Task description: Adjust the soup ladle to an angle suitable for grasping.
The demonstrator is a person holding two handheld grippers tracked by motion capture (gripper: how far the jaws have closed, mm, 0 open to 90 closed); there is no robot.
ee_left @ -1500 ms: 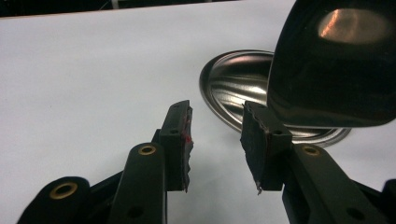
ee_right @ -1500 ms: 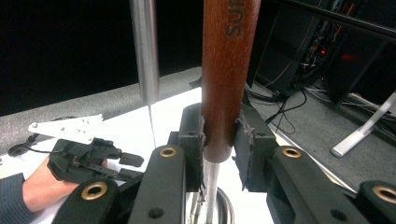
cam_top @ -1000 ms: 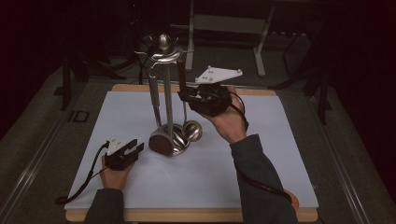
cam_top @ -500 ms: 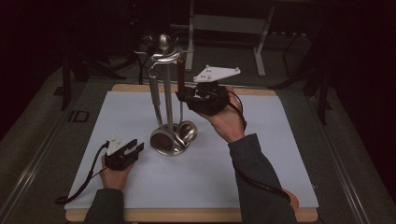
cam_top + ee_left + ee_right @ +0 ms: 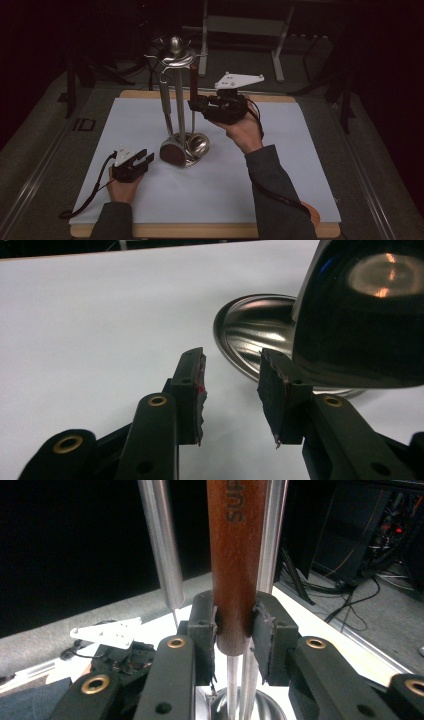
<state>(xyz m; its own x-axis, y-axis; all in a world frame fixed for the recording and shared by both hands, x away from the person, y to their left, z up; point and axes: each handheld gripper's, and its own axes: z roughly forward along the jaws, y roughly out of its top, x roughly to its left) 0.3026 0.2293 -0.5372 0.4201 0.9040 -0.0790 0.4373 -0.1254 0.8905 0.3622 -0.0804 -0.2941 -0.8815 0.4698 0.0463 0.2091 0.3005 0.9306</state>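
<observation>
Over on the left, the left gripper (image 5: 131, 164) sits low on the white mat (image 5: 310, 165), near the front edge, jaws apart and nothing between them. In the left gripper view its pads (image 5: 192, 385) point at the shiny round base (image 5: 250, 335) of the rack, and a dark ladle bowl (image 5: 360, 320) hangs just beside the right-hand jaw without touching it.

Moving right, the rack (image 5: 176, 60) stands in the middle of the mat, a tall metal post with hooks on top. Steel handles (image 5: 165, 105) hang down from it towards the base (image 5: 197, 147).

Right of the post, the right gripper (image 5: 196, 105) is raised off the mat, level with the hanging handles. Its jaws have just been opening, and the brown wooden handle (image 5: 235, 555) stands upright between them, its lower end at pad height. The left pad looks to be touching the wood; whether the right pad presses on it is hard to call from here, so the grip reads as loosening rather than firm. The handle hangs on the right side of the rack, just beside two steel rods (image 5: 161, 540).
</observation>
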